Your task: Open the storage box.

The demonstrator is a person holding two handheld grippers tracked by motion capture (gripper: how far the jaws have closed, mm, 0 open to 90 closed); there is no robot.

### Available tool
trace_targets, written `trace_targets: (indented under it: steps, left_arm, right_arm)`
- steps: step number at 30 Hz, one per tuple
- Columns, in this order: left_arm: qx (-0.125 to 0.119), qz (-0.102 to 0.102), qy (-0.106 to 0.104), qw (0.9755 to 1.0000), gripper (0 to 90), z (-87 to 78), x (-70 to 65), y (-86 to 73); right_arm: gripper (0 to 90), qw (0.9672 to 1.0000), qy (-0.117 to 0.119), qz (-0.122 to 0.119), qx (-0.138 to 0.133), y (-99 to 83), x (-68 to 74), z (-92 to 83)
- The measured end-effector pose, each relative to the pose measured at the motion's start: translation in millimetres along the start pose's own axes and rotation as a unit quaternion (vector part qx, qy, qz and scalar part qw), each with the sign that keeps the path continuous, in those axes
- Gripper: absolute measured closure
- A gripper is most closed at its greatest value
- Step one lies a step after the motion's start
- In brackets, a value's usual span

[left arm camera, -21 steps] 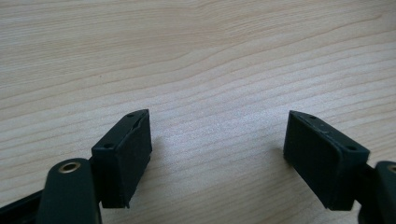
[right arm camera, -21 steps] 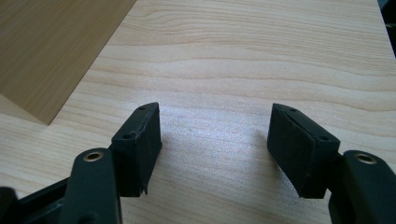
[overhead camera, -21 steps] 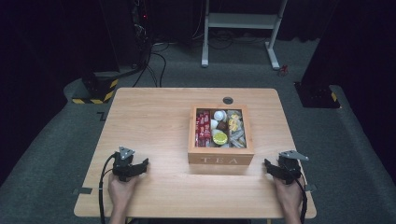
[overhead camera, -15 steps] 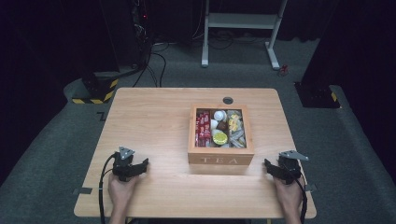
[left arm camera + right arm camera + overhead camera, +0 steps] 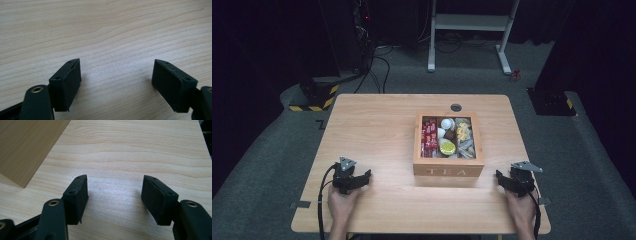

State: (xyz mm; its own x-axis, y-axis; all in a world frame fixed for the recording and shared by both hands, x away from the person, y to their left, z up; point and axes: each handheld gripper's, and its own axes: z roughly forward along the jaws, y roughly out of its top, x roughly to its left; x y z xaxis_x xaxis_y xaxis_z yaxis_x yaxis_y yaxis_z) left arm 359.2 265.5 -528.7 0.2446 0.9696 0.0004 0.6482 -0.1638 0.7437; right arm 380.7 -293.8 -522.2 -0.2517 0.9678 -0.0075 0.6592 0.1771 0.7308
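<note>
From the high view, a light wooden table (image 5: 377, 125) stands on grey carpet, with an open wooden box (image 5: 448, 169) marked "TEA" on its near face sitting right of centre. The box is divided into compartments: red packets (image 5: 429, 136) fill the left one, while the middle and right ones hold white, brown and yellow items, a round yellow piece (image 5: 447, 147) among them, though they are too small to name with any confidence. A small dark round hole (image 5: 455, 107) sits in the tabletop just behind the box. The left gripper (image 5: 357, 178) rests on the table near the front left edge, held by a hand (image 5: 341, 202) coming up from below, with a black cable (image 5: 320, 200) trailing back off the edge; the right gripper (image 5: 504, 179) lies near the front right corner in the other hand (image 5: 521, 210), a grey plate (image 5: 527, 166) on top. Both lie well apart from the box, one on each side. The left gripper view adds what the overhead cannot: the left gripper (image 5: 116, 80) has its jaws spread wide over bare wood grain, nothing between them. The right gripper view shows the right gripper (image 5: 115, 195) likewise spread and empty, with a corner of the box (image 5: 27, 147) at upper left, apart from the jaws.
</note>
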Motion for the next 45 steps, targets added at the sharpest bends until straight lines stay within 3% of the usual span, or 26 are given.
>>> trace_targets:
  steps: [8,14,18,25,35,45]
  left_arm:
    - [0.0,0.002,-0.001,1.0,23.9,0.1,0.4,0.2]
    - [0.0,0.002,-0.002,1.0,24.0,0.3,0.6,0.4]
    - [0.0,0.002,-0.002,1.0,24.0,0.4,0.6,0.5]
    - [0.0,0.003,-0.001,1.0,24.0,0.4,0.5,0.5]
    - [0.001,0.003,-0.002,1.0,24.0,0.4,0.6,0.5]
    - [0.001,0.003,-0.002,1.0,24.0,0.5,0.6,0.6]
  right_arm:
    - [36.3,1.0,-0.005,-0.001,-0.001,0.0,1.7,0.4]
    - [44.8,1.0,0.0,0.002,0.001,-0.6,4.5,-2.3]
    - [48.0,0.9997,0.019,0.013,-0.005,-2.7,5.1,-6.6]
    - [49.8,0.9991,0.04,0.011,-0.008,-6.7,7.9,-11.0]
    - [56.8,0.9971,0.073,-0.016,-0.018,-10.8,20.7,-21.4]
    - [64.1,0.9914,0.122,-0.043,-0.02,-10.9,42.8,-21.9]
